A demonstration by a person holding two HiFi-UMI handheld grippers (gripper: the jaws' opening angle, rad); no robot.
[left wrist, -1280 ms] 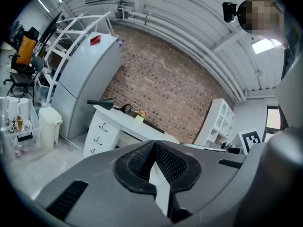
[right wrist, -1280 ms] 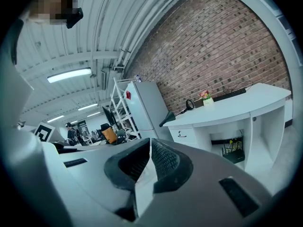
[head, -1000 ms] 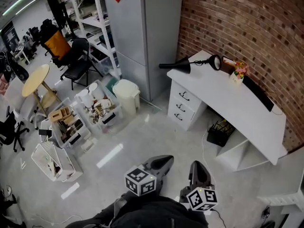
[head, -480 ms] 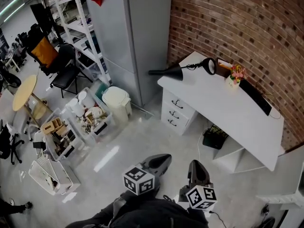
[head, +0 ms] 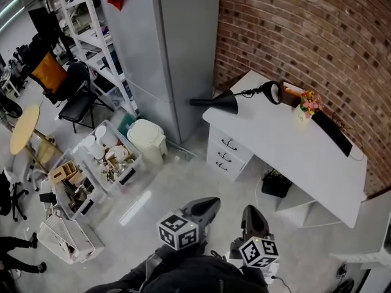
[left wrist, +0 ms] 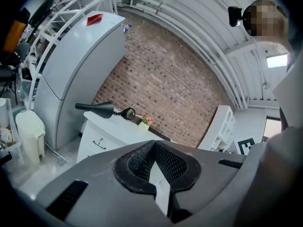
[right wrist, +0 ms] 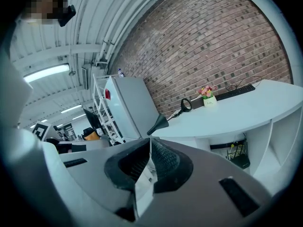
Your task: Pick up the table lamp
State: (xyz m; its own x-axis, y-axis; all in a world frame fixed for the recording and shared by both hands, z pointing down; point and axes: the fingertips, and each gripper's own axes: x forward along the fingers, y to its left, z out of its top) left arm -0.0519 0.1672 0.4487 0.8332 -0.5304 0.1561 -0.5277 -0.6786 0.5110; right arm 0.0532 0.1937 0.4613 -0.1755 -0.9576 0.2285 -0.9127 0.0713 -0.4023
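Now the lamp (head: pixel 227 102) on the desk's (head: pixel 293 145) left end sits lower in the head view's upper centre than a second ago, so the approach looks under way. The left gripper (head: pixel 208 206) and right gripper (head: pixel 254 215), both closed and empty, are well apart from it.

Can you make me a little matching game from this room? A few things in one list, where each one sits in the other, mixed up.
Things:
1. table lamp
2. small flower pot
3. white bin
4. black basket

Places:
a. on the floor beside the refrigerator
b. under the desk
c. at the desk corner nearest the refrigerator
d. on the desk, by the brick wall

Pairs: 1-c, 2-d, 3-a, 4-b
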